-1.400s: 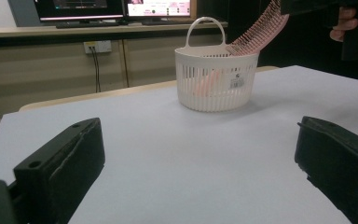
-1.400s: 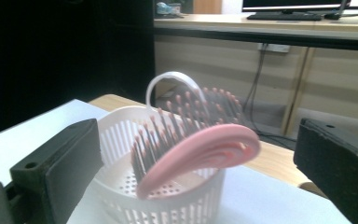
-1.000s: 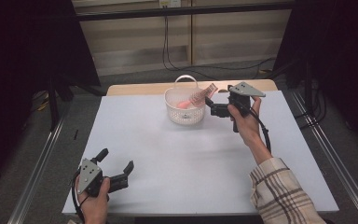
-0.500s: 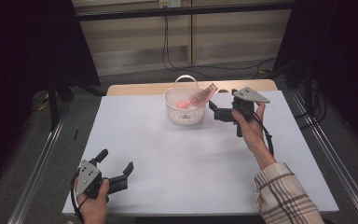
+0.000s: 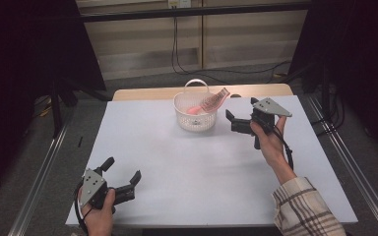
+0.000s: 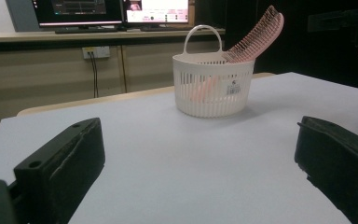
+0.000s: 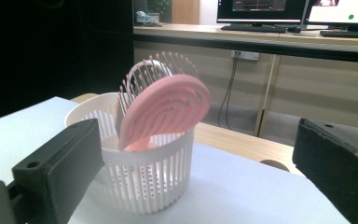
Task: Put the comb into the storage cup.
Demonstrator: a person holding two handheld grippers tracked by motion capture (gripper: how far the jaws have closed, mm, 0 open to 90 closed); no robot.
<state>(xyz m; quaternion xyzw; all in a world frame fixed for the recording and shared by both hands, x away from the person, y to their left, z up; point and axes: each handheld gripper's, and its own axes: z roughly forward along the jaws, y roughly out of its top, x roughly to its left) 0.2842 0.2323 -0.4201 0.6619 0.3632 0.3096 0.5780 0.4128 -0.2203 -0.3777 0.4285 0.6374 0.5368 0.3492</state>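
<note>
A white slotted basket point(image 5: 195, 117) with a hoop handle stands at the back middle of the white table point(image 5: 187, 167). A pink hairbrush point(image 5: 212, 103) leans in it, its bristled head poking over the right rim. My right gripper point(image 5: 232, 122) hovers just right of the basket, open and empty, jaws pointing at it. Its own view shows the basket point(image 7: 142, 184) and brush point(image 7: 165, 109) close ahead between the wide jaws. My left gripper point(image 5: 123, 170) rests open at the front left corner, far from the basket point(image 6: 213, 88) and brush point(image 6: 257, 33).
A bare wooden strip point(image 5: 147, 93) runs along the table's back edge. Beyond it are a wall with cables point(image 5: 176, 39) and a shelf with monitors point(image 7: 261, 7). Metal rails point(image 5: 39, 172) flank the table on the floor. The other gripper point(image 6: 345, 18) shows at upper right.
My right gripper has drawn back to the right and slightly toward me, away from the basket. The brush stays leaning in the basket. The left gripper has not moved.
</note>
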